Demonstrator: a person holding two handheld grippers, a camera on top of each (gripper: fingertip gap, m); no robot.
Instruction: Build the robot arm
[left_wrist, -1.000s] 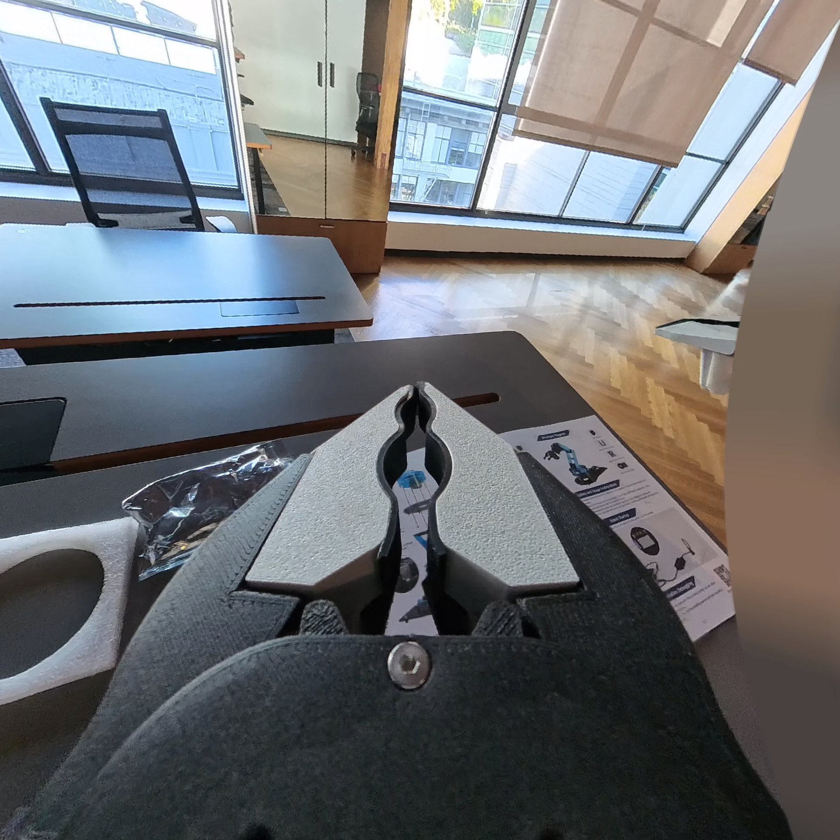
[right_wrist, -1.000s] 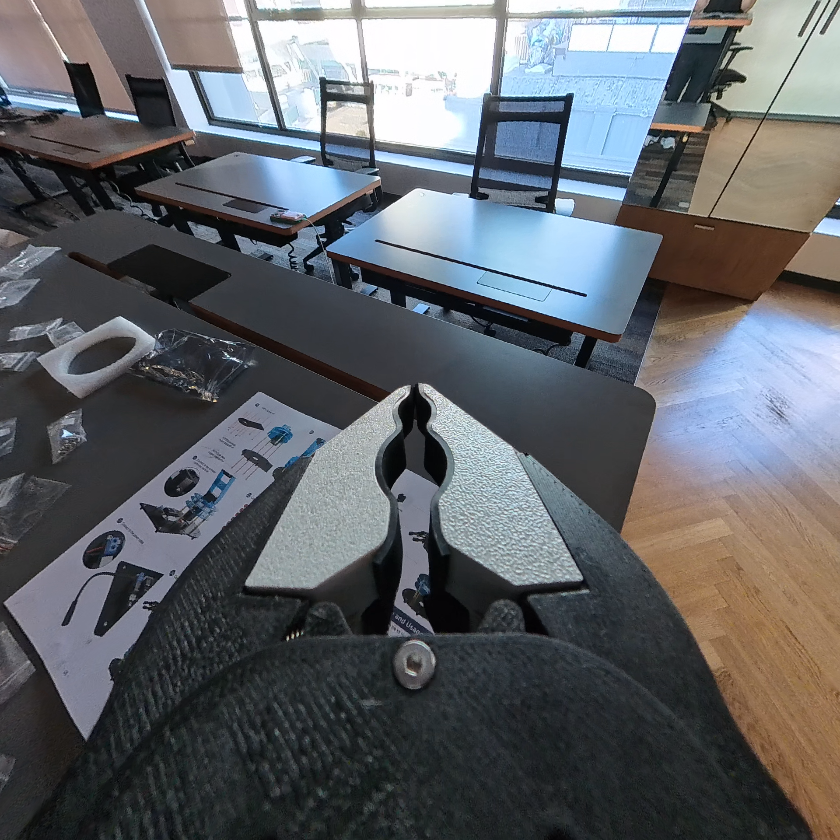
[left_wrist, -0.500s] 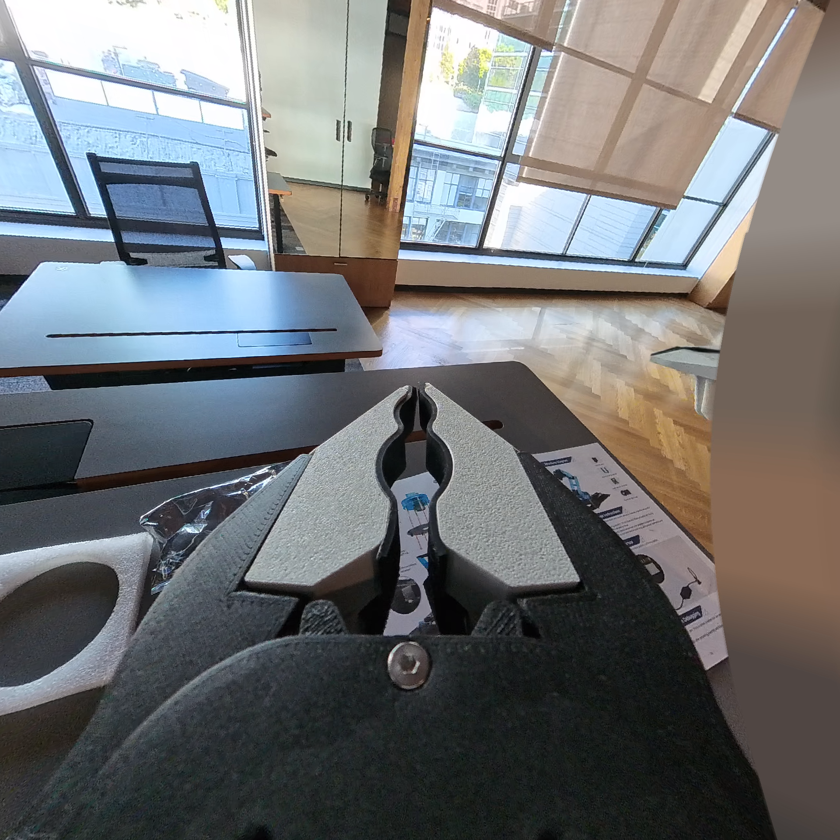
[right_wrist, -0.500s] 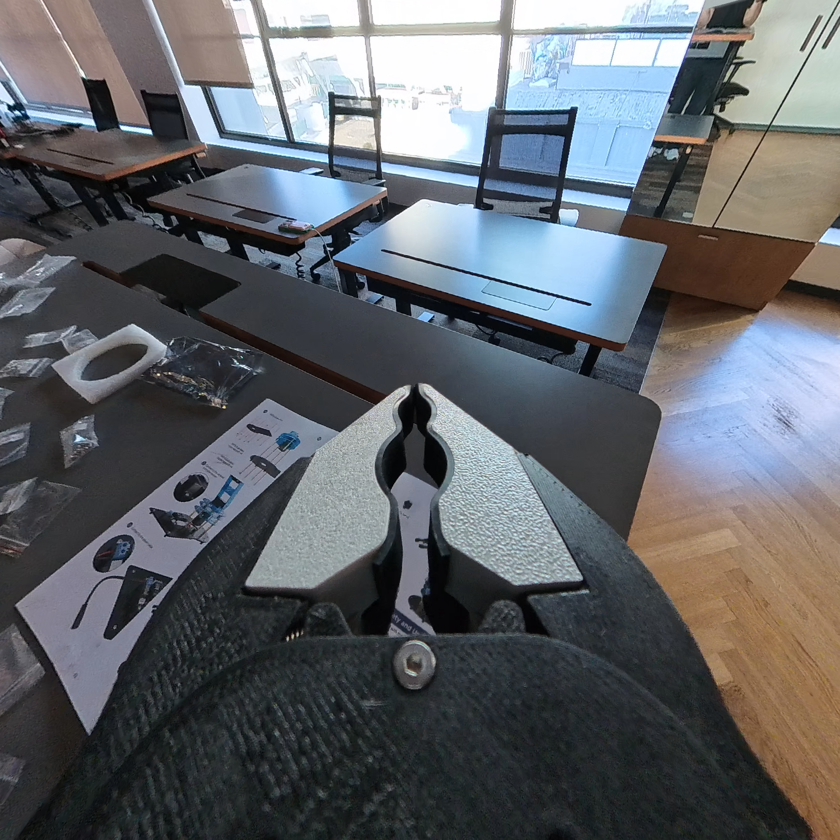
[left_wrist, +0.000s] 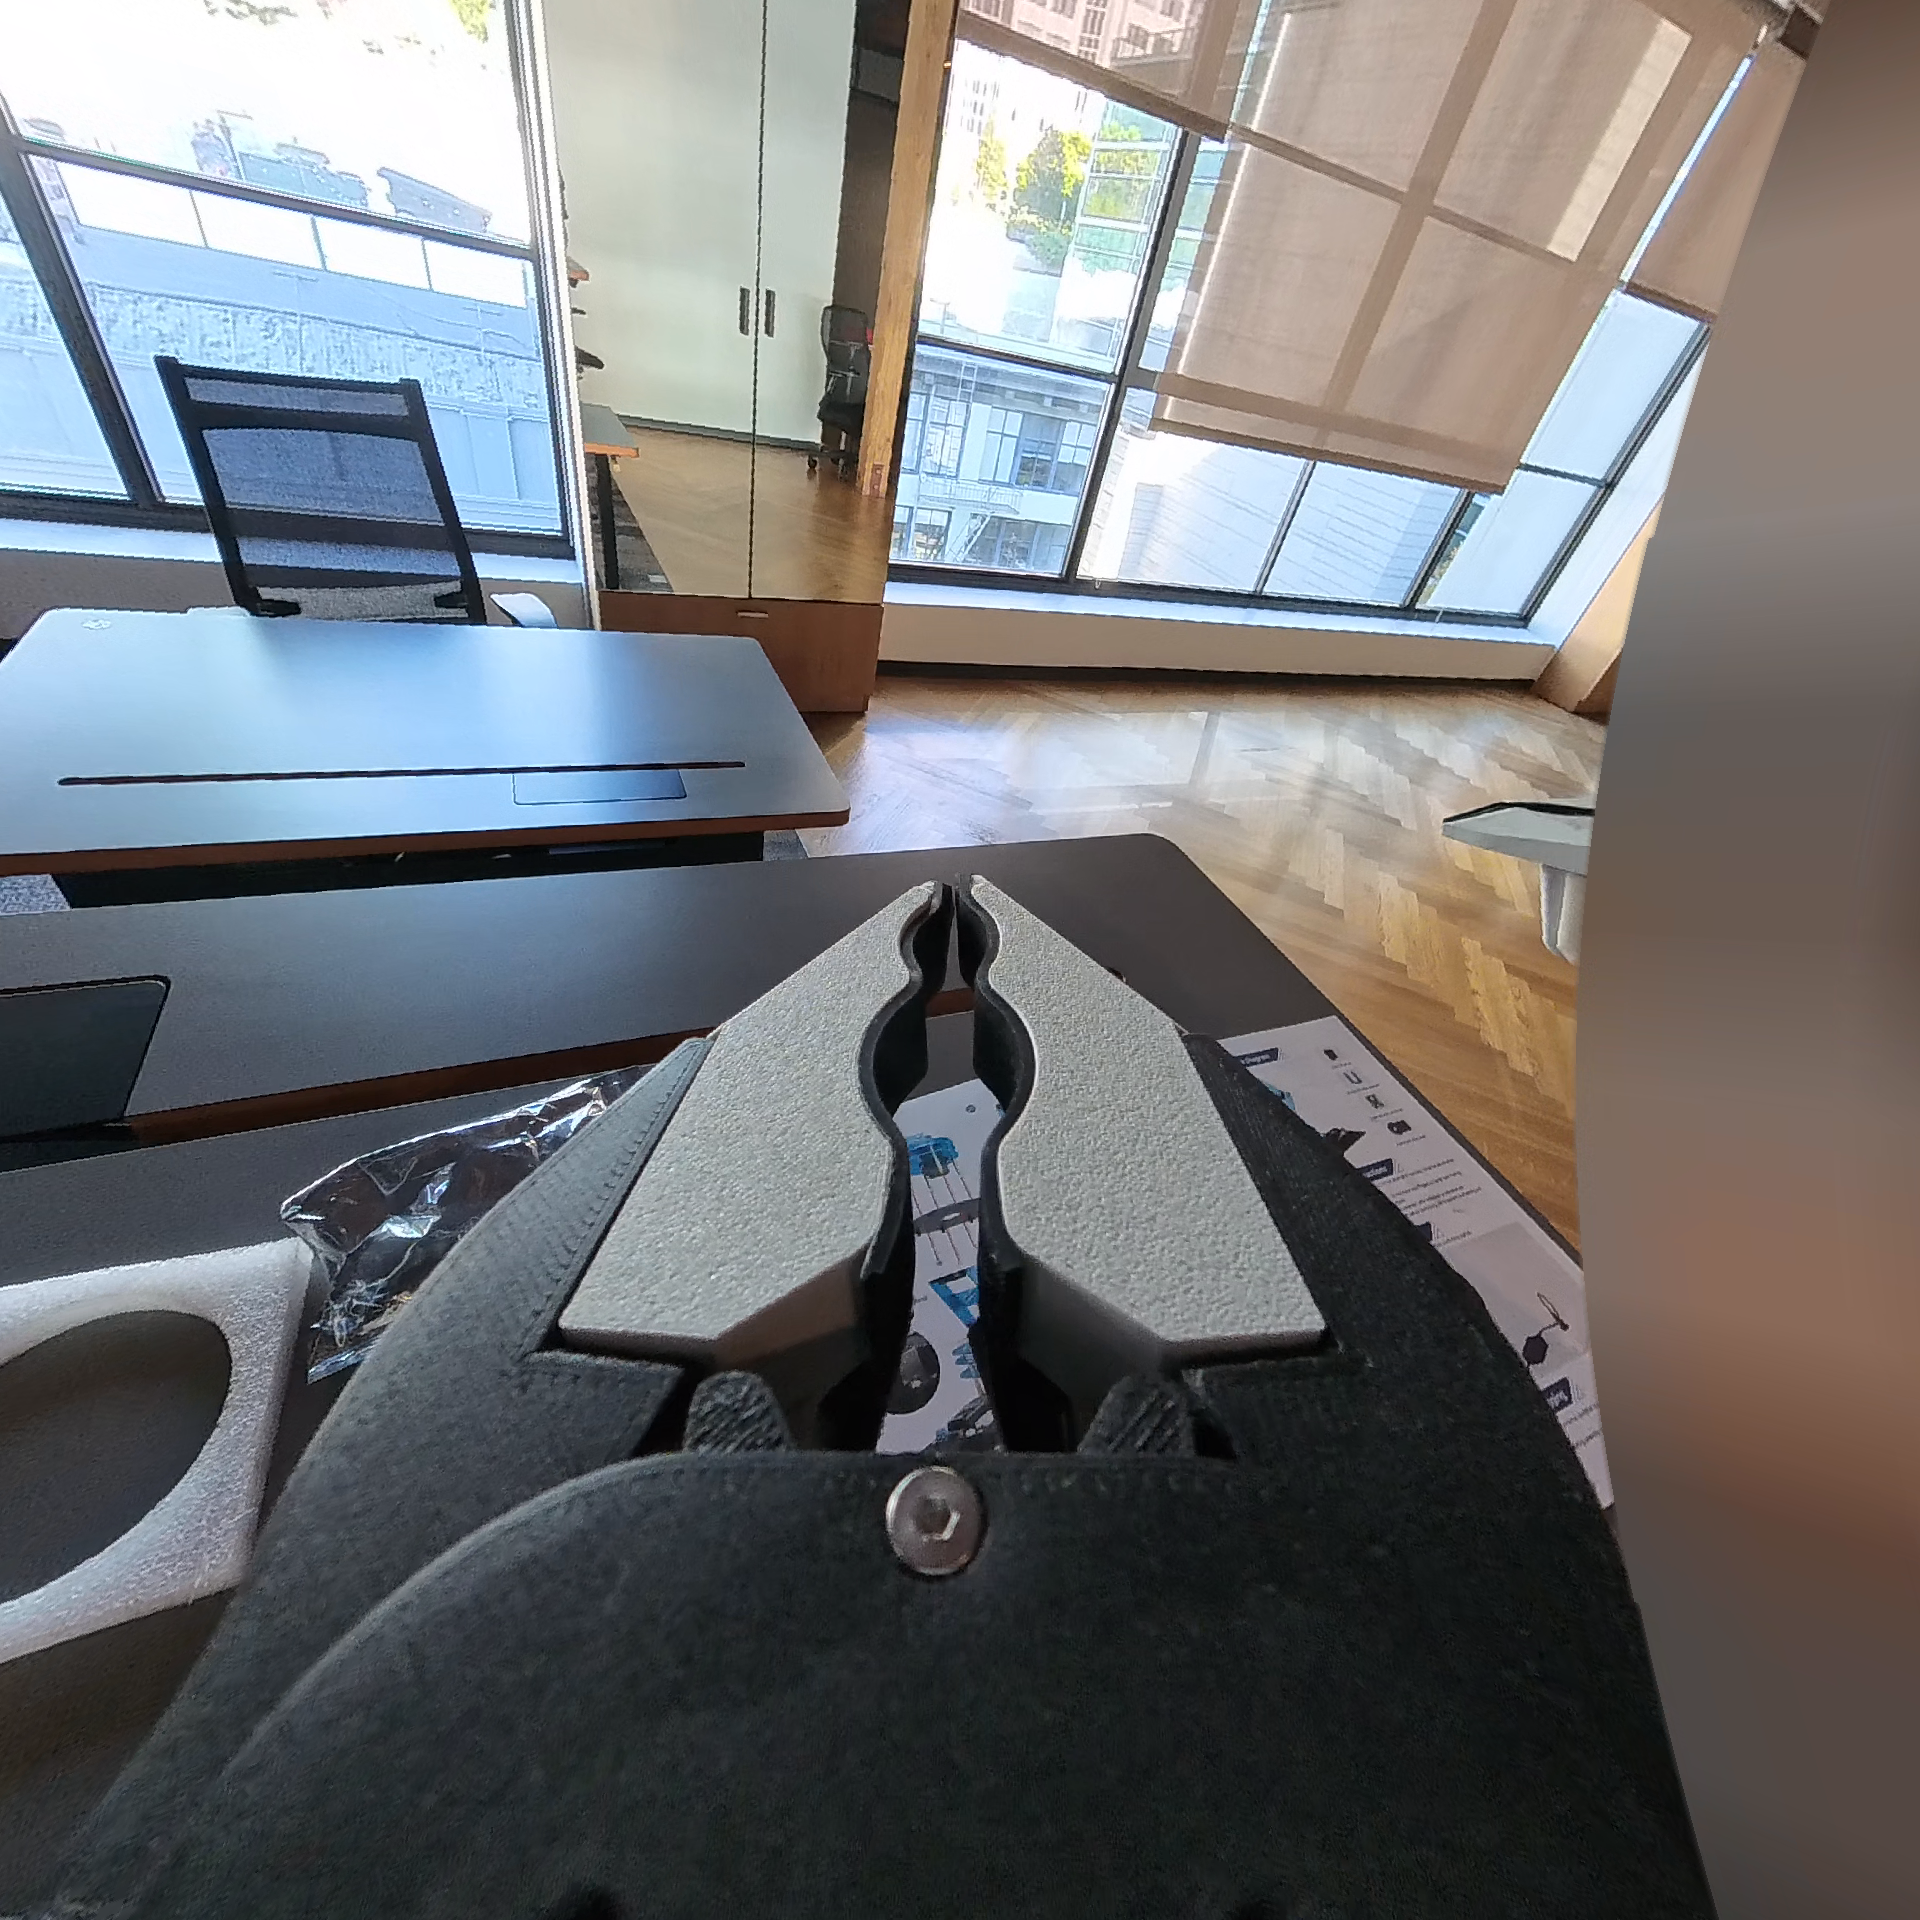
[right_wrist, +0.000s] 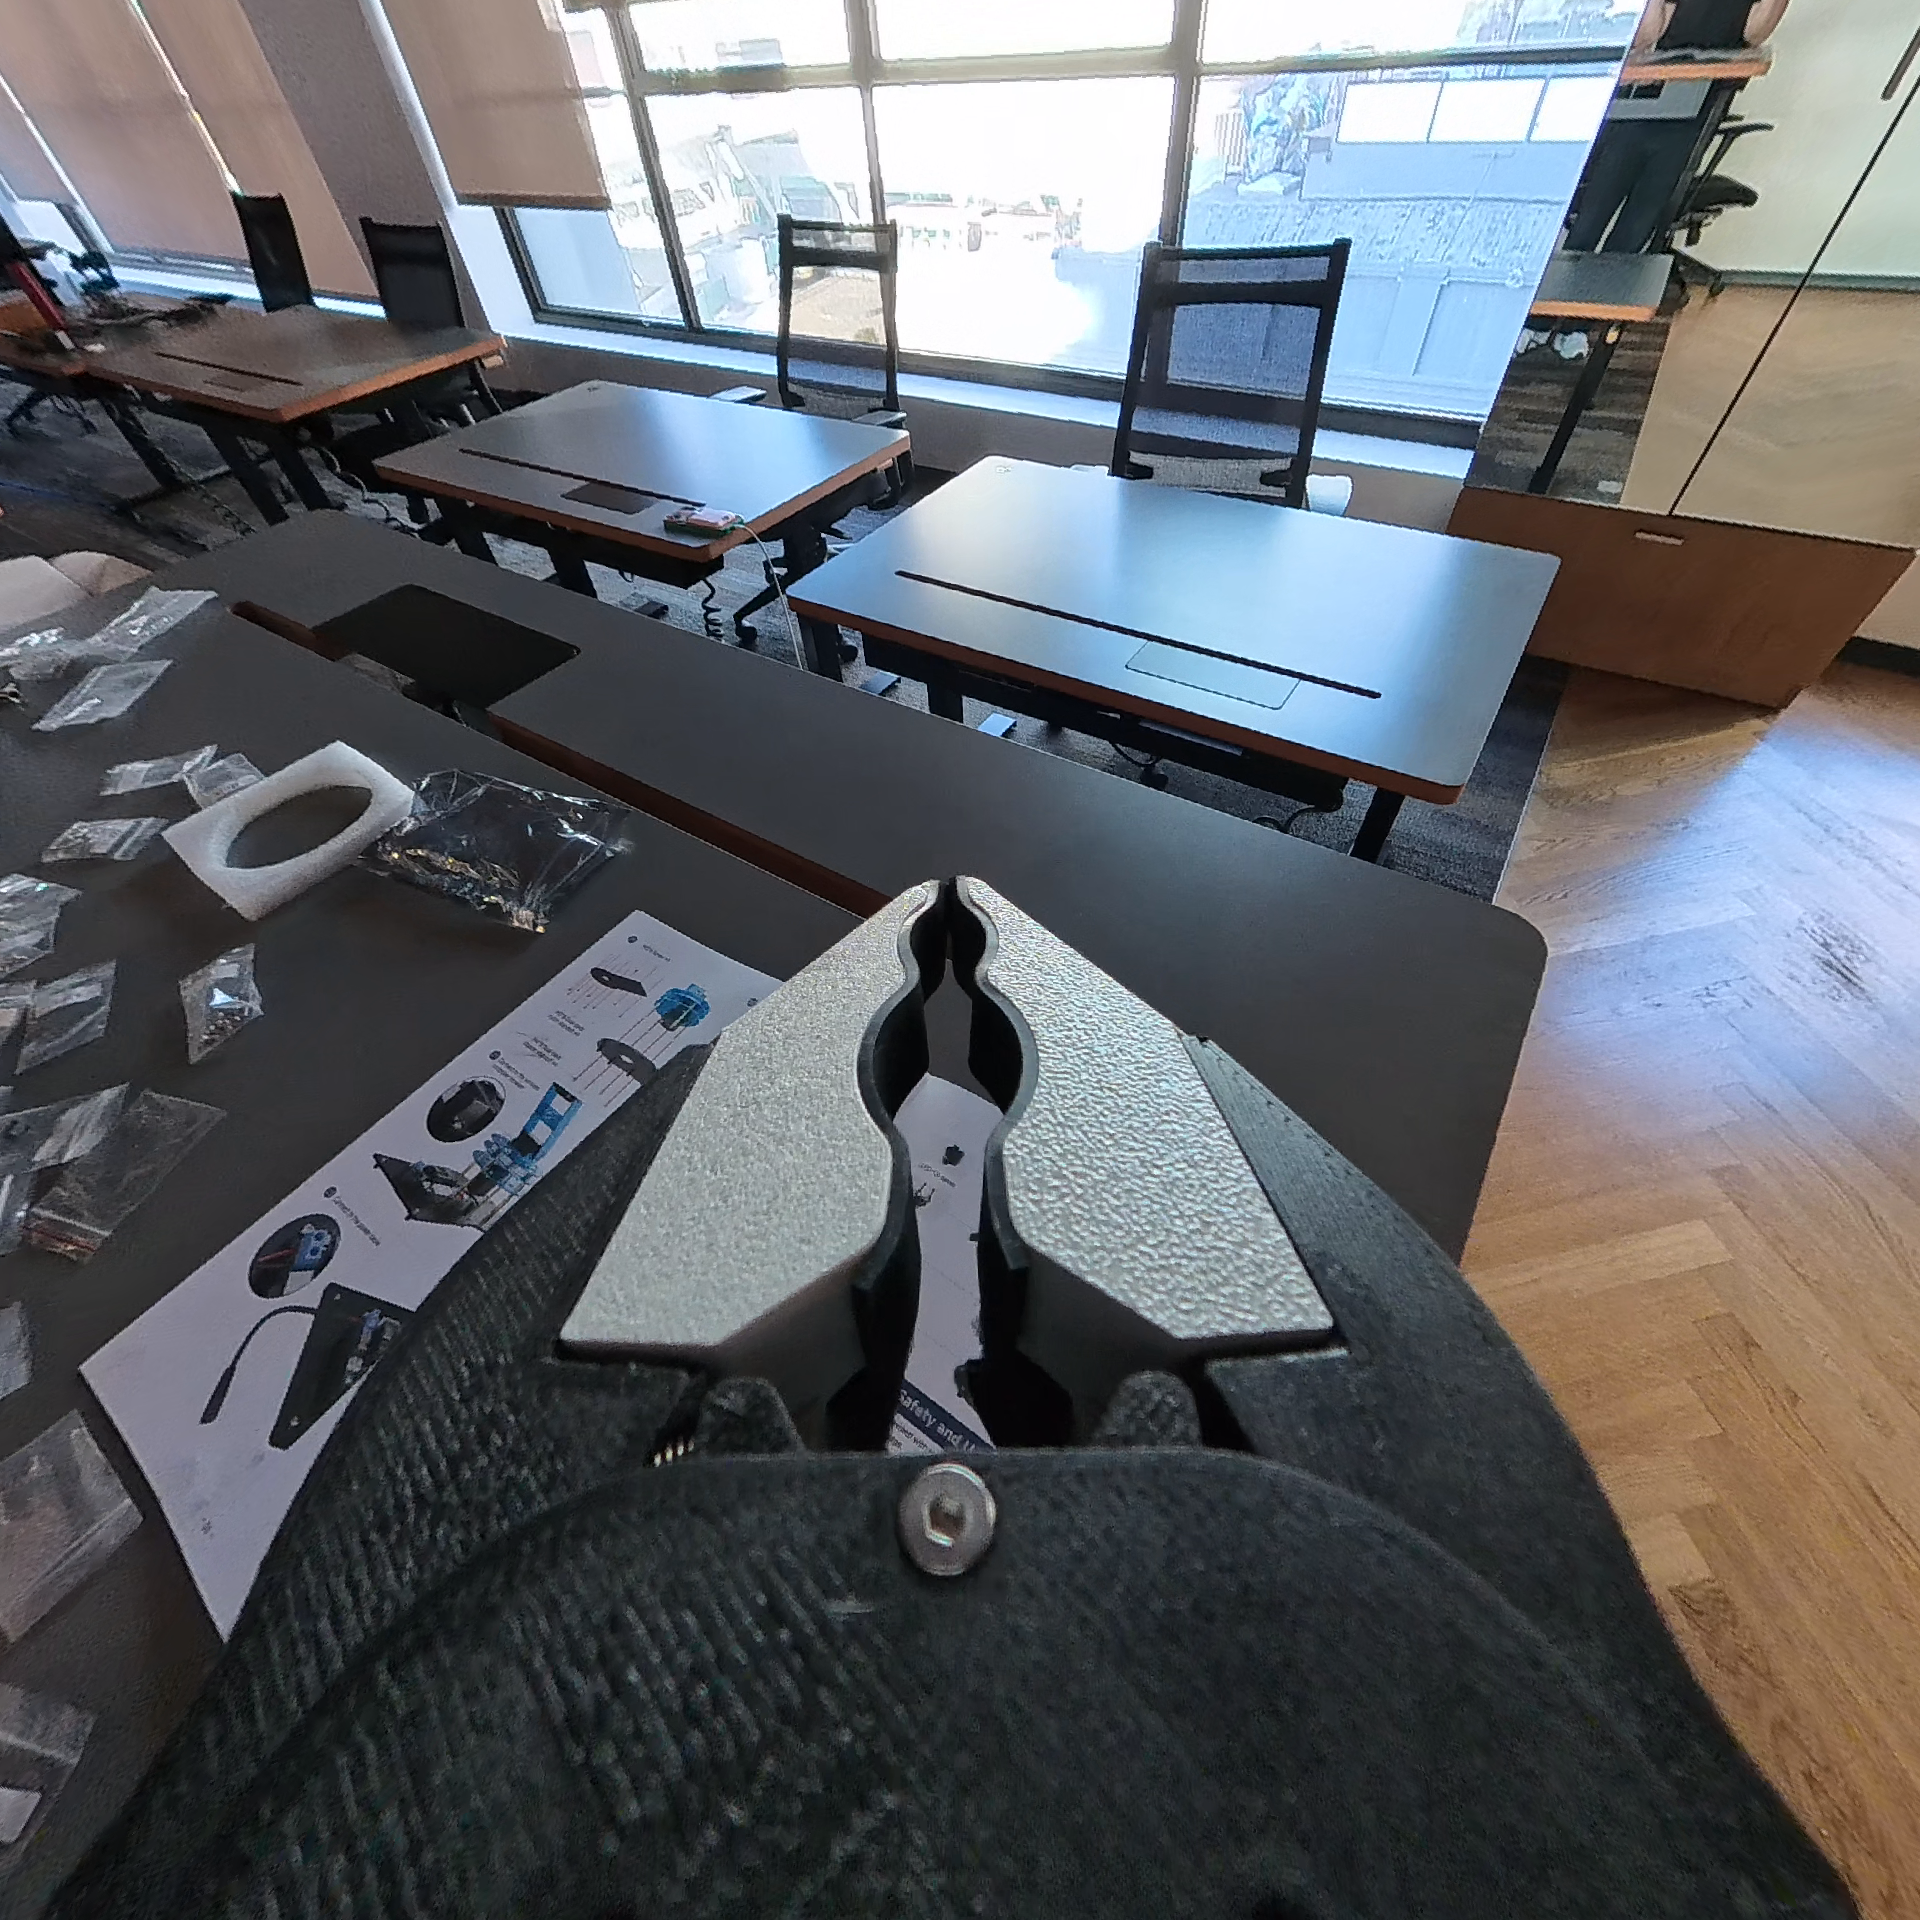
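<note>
My left gripper is shut and empty, held above a printed instruction sheet on a dark table. A dark crinkled plastic bag and a white foam ring lie to its left. My right gripper is shut and empty, held above the right end of the same sheet. In the right wrist view the bag and the foam ring lie farther left on the table.
Several small clear parts bags are scattered at the table's left. Other desks and black chairs stand behind, by the windows. Wooden floor is off the table's right edge. A blurred patch covers the left wrist view's right side. My right fingertips sit around 30 cm from my left ones.
Both grippers have lifted and tilted upward, so the table items sit lower in both views. Both stayed shut.
</note>
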